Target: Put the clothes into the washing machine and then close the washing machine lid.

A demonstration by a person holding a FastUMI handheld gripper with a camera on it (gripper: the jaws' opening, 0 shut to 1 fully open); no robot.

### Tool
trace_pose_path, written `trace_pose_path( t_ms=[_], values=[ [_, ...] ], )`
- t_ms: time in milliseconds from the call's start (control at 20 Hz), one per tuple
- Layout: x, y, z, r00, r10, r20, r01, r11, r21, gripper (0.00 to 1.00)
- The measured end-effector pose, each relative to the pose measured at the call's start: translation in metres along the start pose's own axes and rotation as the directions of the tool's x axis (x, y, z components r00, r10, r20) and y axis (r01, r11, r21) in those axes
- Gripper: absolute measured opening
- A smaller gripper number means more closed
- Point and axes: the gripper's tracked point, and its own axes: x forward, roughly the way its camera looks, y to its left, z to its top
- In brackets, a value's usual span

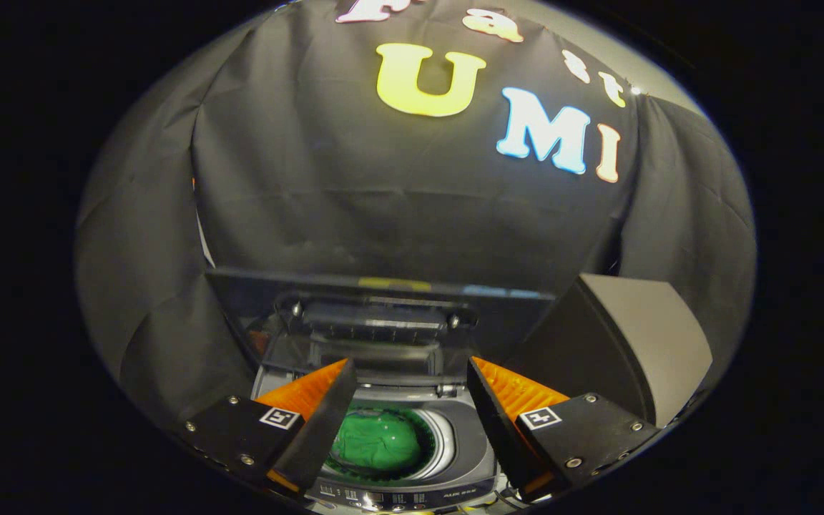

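Observation:
A small grey top-loading washing machine (466,443) stands just below and ahead of my fingers. Its dark lid (383,322) is raised upright at the back, against the black cloth wall. Inside the round drum lies a green piece of clothing (378,440), bunched up. My gripper (408,375) hovers above the drum's opening, open, with nothing between its fingers. The lid's inner side faces me between the fingertips.
A dark box with a pale top (619,343) stands to the right of the machine, close behind my right finger. The machine's control panel (398,495) runs along its near edge. Black cloth hangs all around.

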Motion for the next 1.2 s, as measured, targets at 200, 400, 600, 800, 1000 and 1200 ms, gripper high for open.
trace_pose_path(
  t_ms=[200,400,600,800,1000,1200],
  values=[
    [0.009,-0.016,0.035,0.999,-0.024,0.027,0.023,0.998,0.056,0.95],
    [0.038,-0.026,0.054,0.999,-0.031,0.025,0.028,0.993,0.116,0.95],
    [0.071,-0.03,0.067,1.0,-0.02,0.004,0.02,0.996,0.085,0.95],
    [0.098,-0.016,0.067,0.999,0.027,-0.046,-0.024,0.998,0.059,0.96],
    [0.11,-0.01,0.053,0.994,0.058,-0.092,-0.053,0.997,0.055,0.96],
    [0.122,-0.008,0.045,0.989,0.069,-0.131,-0.063,0.997,0.052,0.95]
  ],
)
